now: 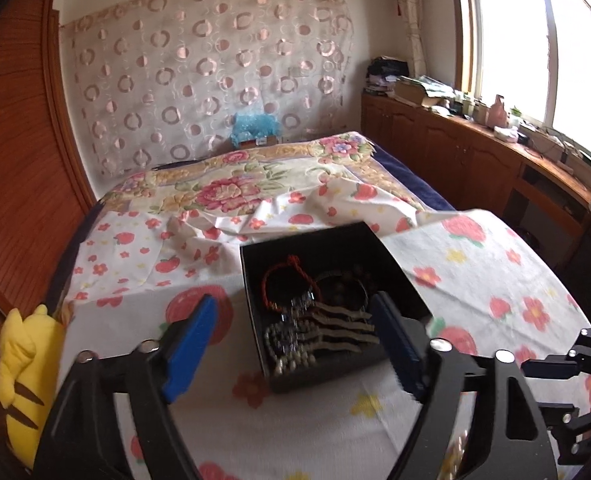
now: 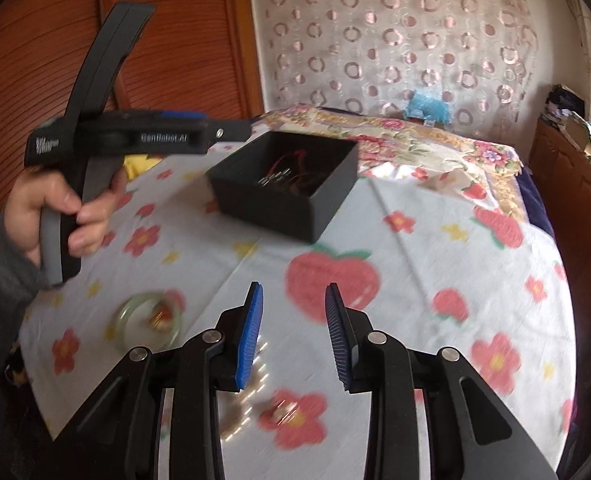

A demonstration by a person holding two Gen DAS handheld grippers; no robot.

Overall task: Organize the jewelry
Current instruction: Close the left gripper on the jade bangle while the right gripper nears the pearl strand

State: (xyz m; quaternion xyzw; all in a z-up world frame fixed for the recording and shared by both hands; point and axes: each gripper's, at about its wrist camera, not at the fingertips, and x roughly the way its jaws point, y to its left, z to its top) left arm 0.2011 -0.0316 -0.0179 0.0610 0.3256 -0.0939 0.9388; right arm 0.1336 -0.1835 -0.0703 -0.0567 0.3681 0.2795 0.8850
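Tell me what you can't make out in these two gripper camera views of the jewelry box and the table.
- Right wrist view: small shiny pieces on the cloth are motion-blurred and partly behind the right gripper.
- Right wrist view: what sits inside the pale green bangle is smeared.
- Right wrist view: box contents mostly hidden by its wall.
- Left wrist view: beaded strands are blurred; the left gripper finger covers the box's right side.
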